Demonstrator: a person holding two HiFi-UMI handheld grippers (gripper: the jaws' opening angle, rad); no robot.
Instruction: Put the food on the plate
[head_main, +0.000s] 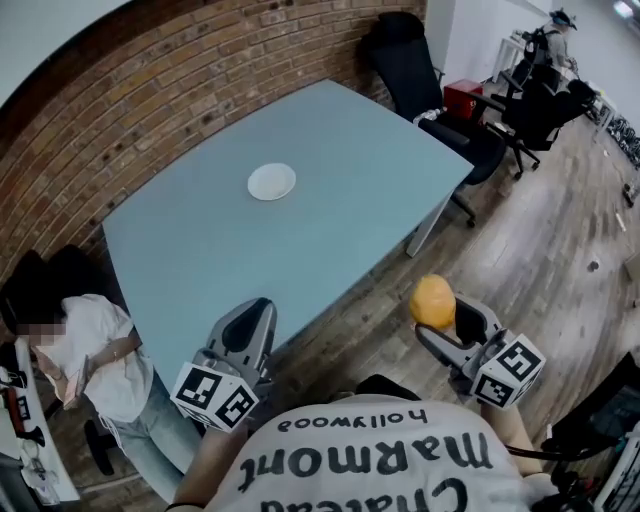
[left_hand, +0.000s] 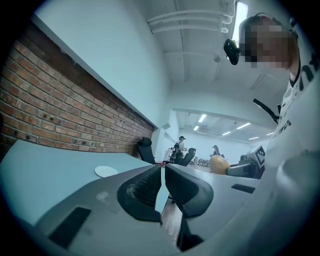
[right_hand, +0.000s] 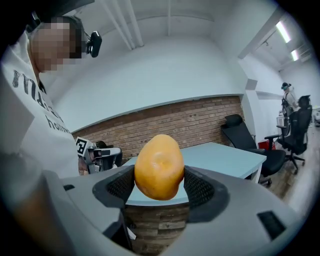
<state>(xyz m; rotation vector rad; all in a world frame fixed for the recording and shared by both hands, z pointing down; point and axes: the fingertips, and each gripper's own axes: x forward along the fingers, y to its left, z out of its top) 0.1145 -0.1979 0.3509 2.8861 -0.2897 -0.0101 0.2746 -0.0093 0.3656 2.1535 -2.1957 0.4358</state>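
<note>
Clamps a smooth, rounded orange-yellow piece of food (right_hand: 159, 167) in the right gripper (head_main: 447, 325), squeezed on two opposite sides by the dark ribbed jaws. Holds it in the air above the wood-plank floor (head_main: 540, 250), off the near edge of the pale blue tabletop (head_main: 350, 160) and well apart from the small round white plate (head_main: 271, 181). Leaves most of the food standing proud above the jaws, narrower end up in the right gripper view.

Places the plate flat on the tabletop, toward its far middle, closer to the red brick wall (head_main: 200, 70) than to the near edge, with open blue surface all round it.

Carries the left gripper (left_hand: 163, 172) with jaws shut together, tips meeting. Hangs at the tabletop's near edge, roughly level with the right gripper and well apart from it, pointing out across the tabletop toward the plate.

Shows, past the far right corner of the tabletop, a black office chair (head_main: 410, 60) against the wall. Shows, at the tabletop's left side, a seated person in a white shirt (head_main: 95, 350).
</note>
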